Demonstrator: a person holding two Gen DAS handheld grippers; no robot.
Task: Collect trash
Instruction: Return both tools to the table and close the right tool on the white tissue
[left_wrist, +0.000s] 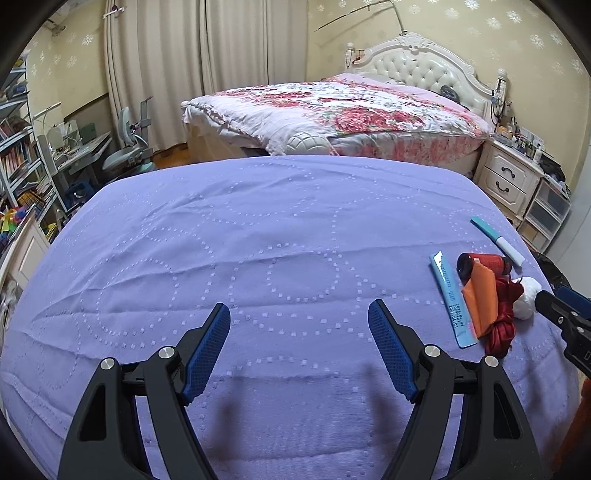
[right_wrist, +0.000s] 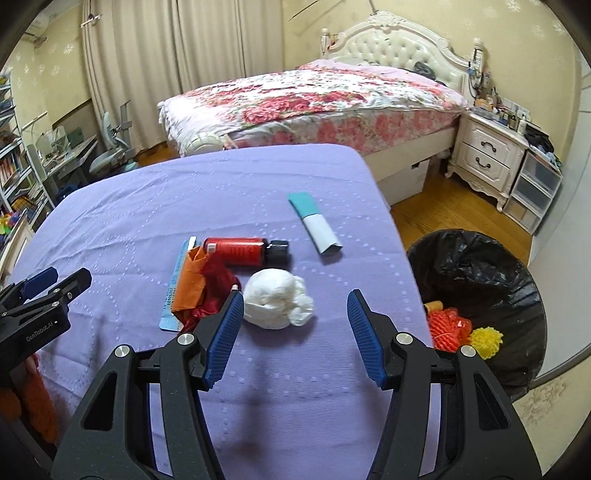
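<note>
Five pieces of trash lie on the lavender quilted tabletop, all ahead of the right hand-held gripper, whose blue-padded fingers stand wide apart with nothing between them. Nearest, just ahead of its left finger, sits one crumpled white tissue ball. Beyond that lies one red plastic bottle with a black cap, its long axis running crosswise to the gripper, cap pointing right. To the left, one orange-and-red crumpled cloth bundle rests partly on one flat light-blue foil sachet, whose long axis runs away from the gripper; small print runs along it, too small to read. Farther off and to the right lies one teal-and-white flattened paper tube, its teal end pointing away.

To the right of that gripper, beside the tabletop's edge, stands one round bin lined with a black plastic bag, holding orange netting and a yellow pompom-like wad.

The left hand-held gripper hovers over bare cloth, fingers wide and empty, the trash well off to its right. Its body, seen from the right wrist view, reads "GenRobot.AI".
</note>
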